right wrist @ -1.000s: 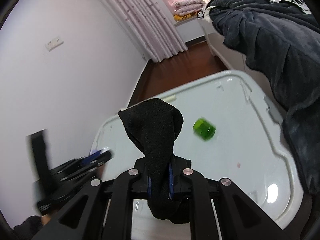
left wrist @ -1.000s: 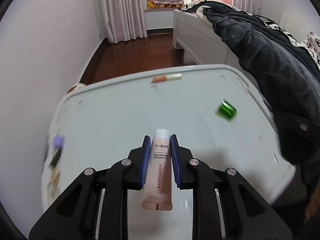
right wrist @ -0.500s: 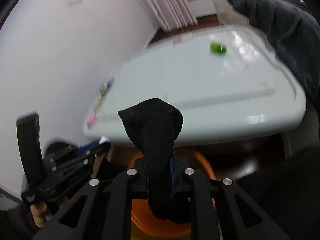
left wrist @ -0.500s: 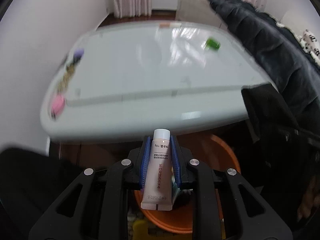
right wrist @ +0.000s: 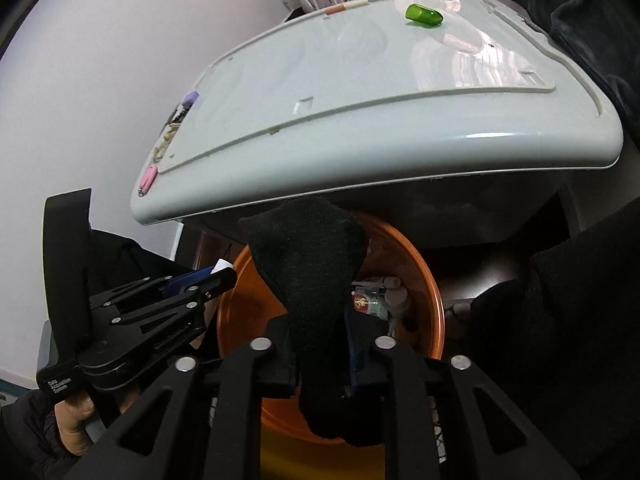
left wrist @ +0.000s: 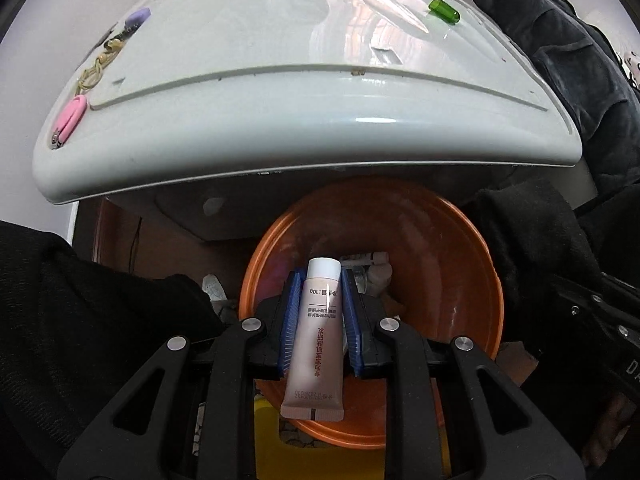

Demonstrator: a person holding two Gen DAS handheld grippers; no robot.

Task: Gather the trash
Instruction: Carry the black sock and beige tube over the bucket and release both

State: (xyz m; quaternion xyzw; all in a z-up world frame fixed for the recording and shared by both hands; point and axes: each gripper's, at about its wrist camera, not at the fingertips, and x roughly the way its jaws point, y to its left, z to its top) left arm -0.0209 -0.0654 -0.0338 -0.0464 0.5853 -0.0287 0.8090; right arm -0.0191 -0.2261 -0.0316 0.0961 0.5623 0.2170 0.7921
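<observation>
So I've got the left gripper [left wrist: 319, 312] pinching a pink tube [left wrist: 316, 344], cap pointing forward, right over the orange bin [left wrist: 460, 280] that sits on the floor under the near edge of the white table [left wrist: 280, 128]. My right gripper [right wrist: 322, 344] is clamped on a black sock [right wrist: 312, 264], also above the bin, with a few bits of trash already inside. Up on the table: a green bottle [left wrist: 444, 10] far right, a pink clip [left wrist: 70, 118] near left, a purple cap [left wrist: 137, 17] further back.
</observation>
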